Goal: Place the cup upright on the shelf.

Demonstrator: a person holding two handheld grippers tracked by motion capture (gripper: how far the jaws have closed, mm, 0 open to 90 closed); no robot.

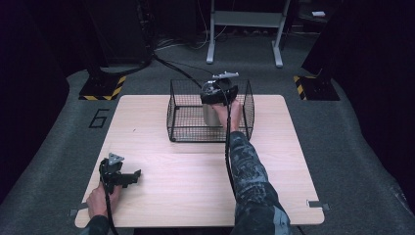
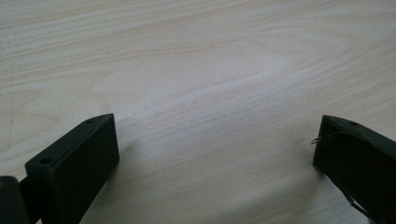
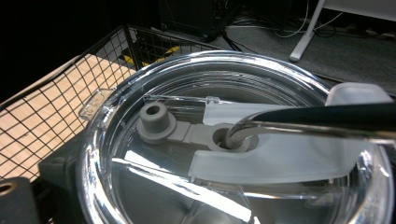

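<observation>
While the left gripper (image 1: 128, 177) rests on the table (image 1: 195, 166) near its front left corner, its jaws spread wide over bare wood, the right gripper (image 1: 219, 94) reaches into the wire basket (image 1: 183, 110) at the far edge, clamped on a steel tumbler (image 1: 211, 113) with a clear lid (image 3: 224, 140).

A black wire basket (image 1: 182, 115) stands at the far middle of the tabletop (image 1: 195, 176), its mesh walls closing all sides and leaving only the open top as a way in. A steel cup (image 1: 211, 113) with a clear lid (image 3: 187, 140) takes up the basket's right half; its left half stays free. The near tabletop lies open around the left tongs (image 1: 131, 177).
</observation>
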